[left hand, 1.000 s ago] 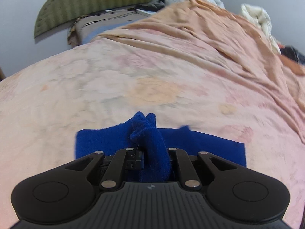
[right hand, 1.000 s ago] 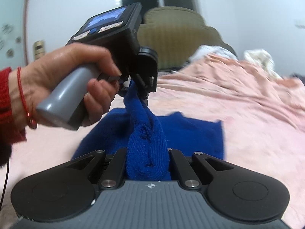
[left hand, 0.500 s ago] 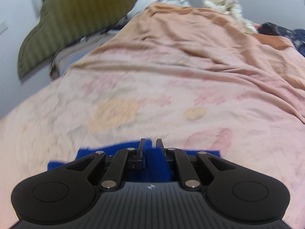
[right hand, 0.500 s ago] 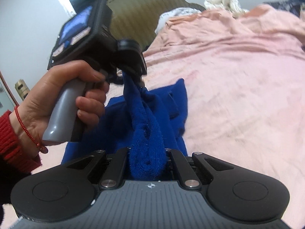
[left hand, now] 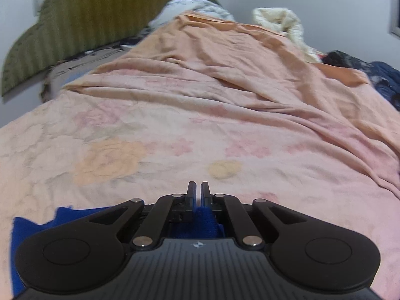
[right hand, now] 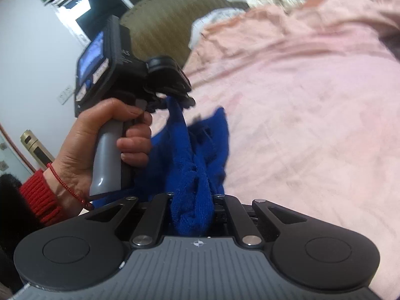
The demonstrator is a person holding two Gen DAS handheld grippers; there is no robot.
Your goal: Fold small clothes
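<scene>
Left wrist view: left tool point(left hand: 198, 190), black two-finger, has just been closing; its jaws now stand almost together, pinching a fold of the blue knitted garment point(left hand: 205, 222) low between them, behind the tips; more of the same blue knit shows at lower left under the tool body, lying on the pink floral bedspread point(left hand: 175, 130); bedspread creased toward the far right; olive ribbed headboard point(left hand: 100, 15) at top left; cream-coloured crumpled cloth point(left hand: 282, 22) at the far end of the bed; dark bundled clothing point(left hand: 370, 72) at the right edge.

Right wrist view: right tool point(right hand: 193, 212) pressed together on a thick bunch of the blue garment, which covers its fingertips entirely; from there the knit runs up as a twisted band to the left tool, whose jaws pinch its other end above the bed; the band hangs between the two tools, with loose folds spread on the bedspread just behind; the person's left hand point(right hand: 105, 140) wraps the grey handle of the left tool; red ribbed sleeve cuff point(right hand: 40, 195) and thin red string bracelet point(right hand: 67, 187) at the wrist; view tilted, bed running up to the right.
</scene>
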